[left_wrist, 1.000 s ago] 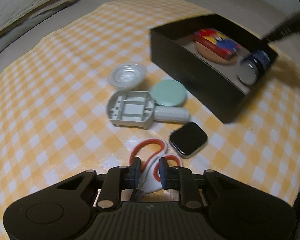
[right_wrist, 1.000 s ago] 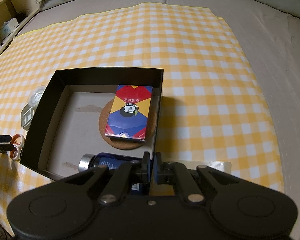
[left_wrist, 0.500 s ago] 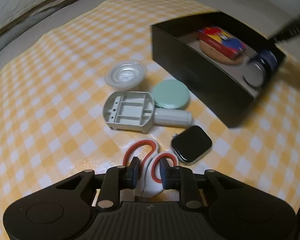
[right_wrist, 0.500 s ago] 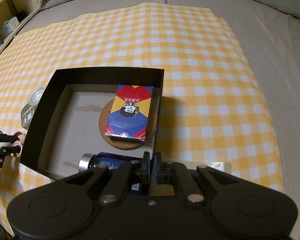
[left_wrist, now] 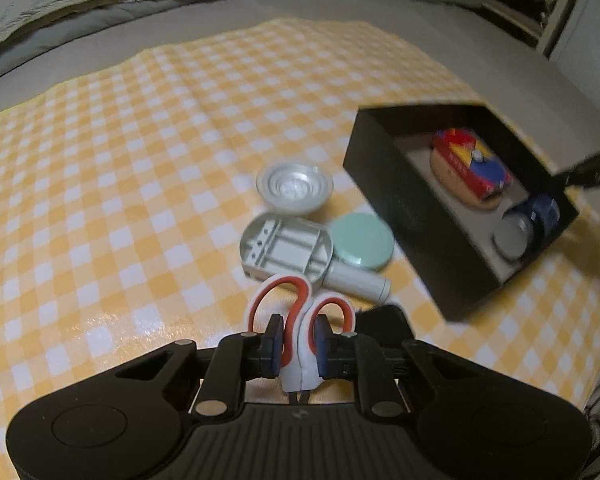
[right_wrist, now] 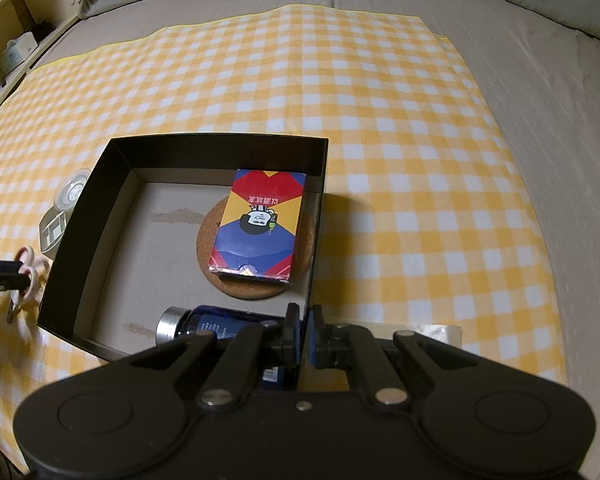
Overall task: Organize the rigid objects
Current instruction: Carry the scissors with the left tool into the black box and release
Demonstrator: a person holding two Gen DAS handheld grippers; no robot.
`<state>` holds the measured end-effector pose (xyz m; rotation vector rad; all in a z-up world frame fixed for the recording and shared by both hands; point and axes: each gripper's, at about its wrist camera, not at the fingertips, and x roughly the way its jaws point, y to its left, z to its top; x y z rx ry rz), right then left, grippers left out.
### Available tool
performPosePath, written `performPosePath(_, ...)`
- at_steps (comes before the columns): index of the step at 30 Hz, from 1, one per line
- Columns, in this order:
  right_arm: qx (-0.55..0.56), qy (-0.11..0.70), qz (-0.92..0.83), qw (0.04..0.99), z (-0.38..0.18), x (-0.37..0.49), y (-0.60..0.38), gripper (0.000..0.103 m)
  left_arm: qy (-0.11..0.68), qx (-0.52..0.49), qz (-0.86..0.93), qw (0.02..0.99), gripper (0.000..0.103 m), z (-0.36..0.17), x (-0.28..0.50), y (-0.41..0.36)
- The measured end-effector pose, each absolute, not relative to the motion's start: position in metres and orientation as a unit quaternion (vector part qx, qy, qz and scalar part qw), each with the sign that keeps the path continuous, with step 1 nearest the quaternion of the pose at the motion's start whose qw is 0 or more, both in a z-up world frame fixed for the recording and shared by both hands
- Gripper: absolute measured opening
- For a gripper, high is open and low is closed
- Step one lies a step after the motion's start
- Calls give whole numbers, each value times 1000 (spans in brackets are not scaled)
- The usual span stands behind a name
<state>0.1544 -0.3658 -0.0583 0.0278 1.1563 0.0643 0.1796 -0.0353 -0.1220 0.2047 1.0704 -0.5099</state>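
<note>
While the right gripper pinches the black box's near wall, the left gripper clamps the scissors' handles; next likely carrying them toward two o'clock into the box.

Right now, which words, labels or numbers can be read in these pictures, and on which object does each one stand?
Card box, lying on the cork coaster: a row of Chinese characters, upside down in the right wrist view, too small to read surely.
Dark blue bottle: pale label print, too small to read.
Nothing else shows text.
</note>
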Motion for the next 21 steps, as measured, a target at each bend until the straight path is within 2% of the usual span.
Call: performPosePath(21, 13, 546, 30, 837, -58, 155, -365, 5, 429, -44, -287, 856, 15, -41, 180, -55)
